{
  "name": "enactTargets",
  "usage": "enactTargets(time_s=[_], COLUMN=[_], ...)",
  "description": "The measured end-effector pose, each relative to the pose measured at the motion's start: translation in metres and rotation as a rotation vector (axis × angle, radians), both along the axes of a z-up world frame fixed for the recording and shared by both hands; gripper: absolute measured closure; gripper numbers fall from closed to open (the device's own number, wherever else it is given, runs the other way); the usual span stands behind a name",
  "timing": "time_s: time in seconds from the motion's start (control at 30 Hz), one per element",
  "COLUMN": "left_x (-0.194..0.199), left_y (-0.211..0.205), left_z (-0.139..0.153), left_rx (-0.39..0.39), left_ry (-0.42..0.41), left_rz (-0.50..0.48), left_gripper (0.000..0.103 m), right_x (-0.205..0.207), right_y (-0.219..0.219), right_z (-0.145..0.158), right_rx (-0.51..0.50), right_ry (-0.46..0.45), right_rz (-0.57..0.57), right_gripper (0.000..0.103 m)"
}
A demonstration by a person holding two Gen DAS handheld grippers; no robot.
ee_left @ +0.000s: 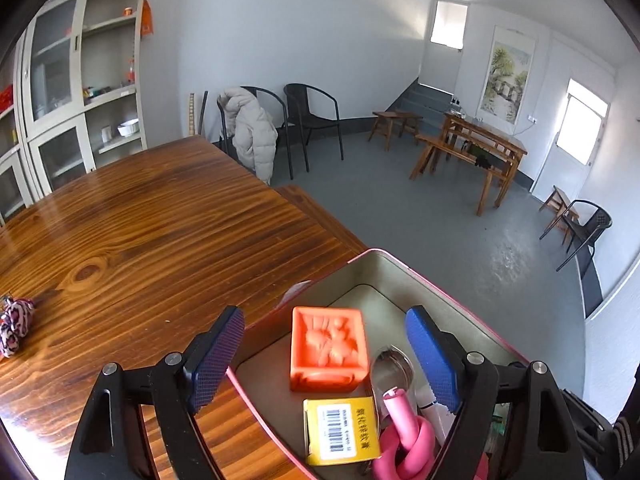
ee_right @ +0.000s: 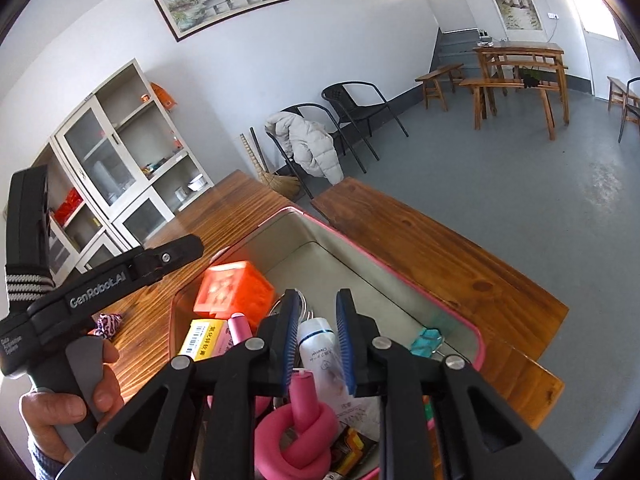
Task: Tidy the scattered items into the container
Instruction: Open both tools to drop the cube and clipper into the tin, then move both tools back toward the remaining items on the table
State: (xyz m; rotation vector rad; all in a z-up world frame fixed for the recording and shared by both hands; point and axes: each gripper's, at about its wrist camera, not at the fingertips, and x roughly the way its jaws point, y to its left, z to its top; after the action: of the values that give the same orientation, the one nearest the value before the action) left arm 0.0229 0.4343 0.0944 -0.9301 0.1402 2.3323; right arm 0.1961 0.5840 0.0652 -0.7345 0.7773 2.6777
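A plain white room with shelving, black chairs and wooden benches sits behind the striped wooden tabletop (ee_left: 140, 220) I work on. The pink-rimmed tin (ee_left: 400, 264) stands at its near corner, already holding the orange block (ee_left: 328, 348), a yellow barcoded box (ee_left: 340, 432), a knotted pink foam tube (ee_left: 404, 440) and a metal spoon (ee_left: 390, 364).

My left claw (ee_left: 332, 360) hangs released above the tin, its pads spread either side of the orange block without touching it. My right claw (ee_right: 318, 344) is nearly clenched, its pads close about the neck of the white cleanser tube (ee_right: 320, 350); I cannot tell for sure whether they press it, though it looks lightly pinched.

One stray is left: the pink leopard-print scrunchie (ee_left: 14, 326) lies well apart on the tabletop, toward the left edge. To do this well, I'd lift my left claw straight up, clear of the tin's rim, swing it across, and pinch the soft fabric at its bulk.
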Motion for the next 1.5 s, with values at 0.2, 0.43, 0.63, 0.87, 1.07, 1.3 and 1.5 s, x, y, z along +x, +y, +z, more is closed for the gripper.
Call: enactTargets(time_s=[0.2,0.43,0.63,0.87,1.07,1.3,1.5], left_x=[-0.004,-0.005,-0.010,-0.016,-0.027,-0.043,-0.059], left_y=[-0.016,-0.044,-0.079,-0.125,-0.179,-0.263,-0.338], left_z=[-0.002,-0.005,-0.013,-0.018,-0.025,-0.032,-0.041], left_rx=[0.014,0.018,0.031,0.044,0.036,0.038,0.049], left_ry=[-0.022,-0.032,-0.063,-0.075,-0.083,-0.099,-0.117], left_rz=[0.035,0.078,0.146,0.225,0.320,0.489,0.644], left_gripper=[0.018,0.018,0.018,0.018,0.018,0.018,0.018], right_x=[0.008,0.015,0.009,-0.013,-0.041,-0.083,-0.114], right_y=[0.003,0.004,-0.012,-0.070,-0.122,-0.178,-0.224], right_z=[0.007,0.017,0.023,0.038,0.035,0.017,0.006], right_rx=[-0.034,-0.033,-0.012,0.110,0.141,0.108,0.123], right_ry=[0.036,0.062,0.060,0.072,0.057,-0.006,-0.061], right_rz=[-0.010,-0.061,-0.039,0.087,0.240,0.397,0.503], right_gripper=[0.067,0.048,0.042,0.024,0.021,0.021,0.021])
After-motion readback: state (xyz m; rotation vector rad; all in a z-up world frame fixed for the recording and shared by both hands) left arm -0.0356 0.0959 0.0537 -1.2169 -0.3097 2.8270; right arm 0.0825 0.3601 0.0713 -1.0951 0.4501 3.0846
